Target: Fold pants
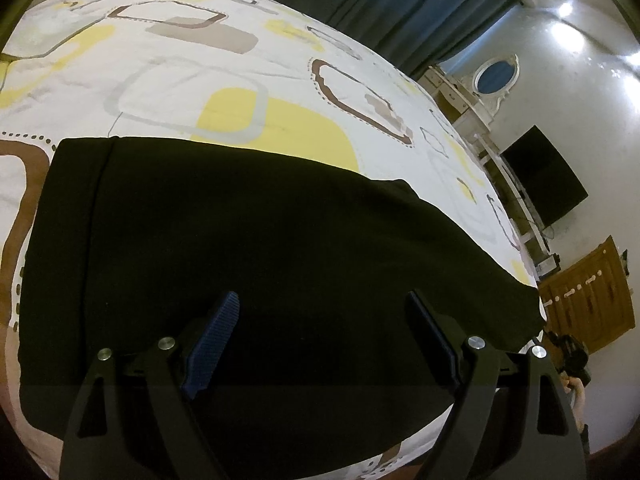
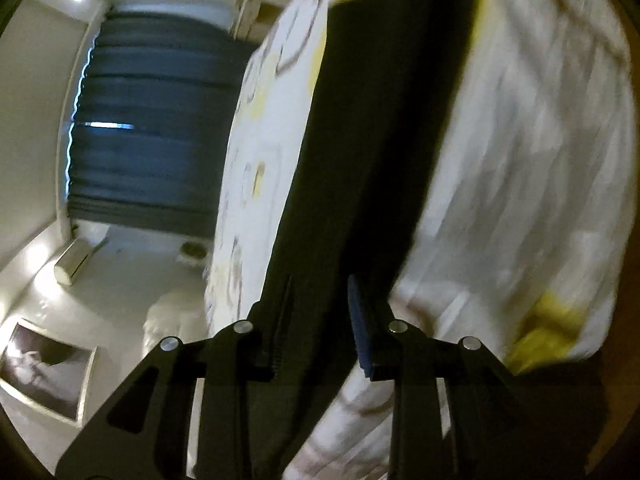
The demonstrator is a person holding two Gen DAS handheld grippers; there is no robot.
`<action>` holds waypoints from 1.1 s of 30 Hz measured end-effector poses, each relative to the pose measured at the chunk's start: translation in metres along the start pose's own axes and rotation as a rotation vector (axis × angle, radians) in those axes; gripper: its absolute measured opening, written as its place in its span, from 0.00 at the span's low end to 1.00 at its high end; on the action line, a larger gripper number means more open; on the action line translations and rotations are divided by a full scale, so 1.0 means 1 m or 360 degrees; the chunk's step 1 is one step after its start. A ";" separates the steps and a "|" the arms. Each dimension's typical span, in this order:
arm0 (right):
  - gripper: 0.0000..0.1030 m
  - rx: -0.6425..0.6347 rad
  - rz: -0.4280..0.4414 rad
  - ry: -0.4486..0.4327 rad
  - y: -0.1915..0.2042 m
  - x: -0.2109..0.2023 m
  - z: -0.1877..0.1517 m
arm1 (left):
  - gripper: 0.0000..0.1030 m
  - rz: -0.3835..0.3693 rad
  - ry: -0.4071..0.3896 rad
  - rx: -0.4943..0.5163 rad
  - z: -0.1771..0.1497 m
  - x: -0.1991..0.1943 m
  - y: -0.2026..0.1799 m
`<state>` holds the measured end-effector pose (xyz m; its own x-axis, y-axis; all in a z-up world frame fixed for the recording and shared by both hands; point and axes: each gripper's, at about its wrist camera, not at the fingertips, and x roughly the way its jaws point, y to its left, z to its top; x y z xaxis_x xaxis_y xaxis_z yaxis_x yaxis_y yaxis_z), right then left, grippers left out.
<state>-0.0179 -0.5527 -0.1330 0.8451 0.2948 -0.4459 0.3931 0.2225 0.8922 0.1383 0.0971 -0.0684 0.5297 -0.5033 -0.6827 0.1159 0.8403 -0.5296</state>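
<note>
1. Black pants (image 1: 256, 240) lie flat on the patterned bedsheet (image 1: 180, 64), folded into a broad slab, ahead of and under the left gripper (image 1: 324, 300).
2. Left gripper: jaws spread wide, nothing between them; the cloth sits beyond and below the fingertips, no pad pressing on it.
3. Right gripper (image 2: 320, 284): jaws parted a little, no cloth visibly pinched; the pants (image 2: 360, 140) run away from its fingertips as a long dark strip. View blurred.
4. Judged step: between folds, with one fold laid and neither gripper holding cloth.
5. Next move likely needs both grippers down at one short edge, pinching all layers there, before carrying it across.
</note>
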 end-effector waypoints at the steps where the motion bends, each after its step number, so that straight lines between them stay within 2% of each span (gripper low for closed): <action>1: 0.28 -0.0004 -0.0023 0.0029 0.000 0.007 -0.005 | 0.81 0.0000 0.0000 0.0004 0.000 0.000 0.000; 5: 0.28 0.0050 -0.0037 0.0091 -0.003 0.023 -0.016 | 0.81 -0.0010 -0.0008 -0.0004 0.000 0.000 0.000; 11: 0.30 0.0014 -0.0066 0.0109 0.011 0.041 -0.019 | 0.83 -0.0016 -0.0019 -0.0007 -0.002 0.001 -0.001; 12: 0.22 -0.0023 -0.0094 0.0106 0.013 0.041 -0.018 | 0.84 -0.0013 -0.0019 -0.0003 -0.001 0.001 -0.001; 13: 0.07 -0.0038 -0.0101 0.0107 0.015 0.044 -0.016 | 0.84 -0.0012 -0.0019 -0.0002 -0.002 0.000 -0.001; 18: 0.07 -0.0043 -0.0135 0.0077 0.012 0.027 -0.031 | 0.84 -0.0008 -0.0019 -0.0002 -0.002 0.000 -0.003; 22: 0.08 -0.0018 -0.0116 0.0157 0.006 0.028 -0.024 | 0.84 -0.0018 -0.0025 -0.0015 -0.002 0.000 -0.003; 24: 0.15 -0.0009 -0.0119 0.0101 0.007 0.015 -0.016 | 0.84 -0.0012 -0.0023 -0.0007 -0.002 0.000 -0.004; 25: 0.25 -0.0034 -0.0112 0.0026 0.010 0.007 -0.008 | 0.84 -0.0008 -0.0022 -0.0006 -0.002 0.000 -0.004; 28: 0.34 -0.0028 -0.0133 -0.0212 0.005 -0.025 0.021 | 0.84 -0.0001 -0.0021 -0.0004 -0.003 0.000 -0.004; 31: 0.35 0.0061 -0.0143 -0.0452 -0.014 -0.051 0.061 | 0.84 0.0008 -0.0019 0.0003 -0.003 0.001 -0.005; 33: 0.35 0.0089 -0.0181 -0.0528 -0.024 -0.059 0.081 | 0.84 0.0019 -0.0015 0.0010 -0.003 0.002 -0.006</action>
<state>-0.0478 -0.6506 -0.1220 0.8627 -0.0492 -0.5033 0.5032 0.1823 0.8447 0.1363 0.0905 -0.0676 0.5388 -0.4913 -0.6843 0.1147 0.8476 -0.5182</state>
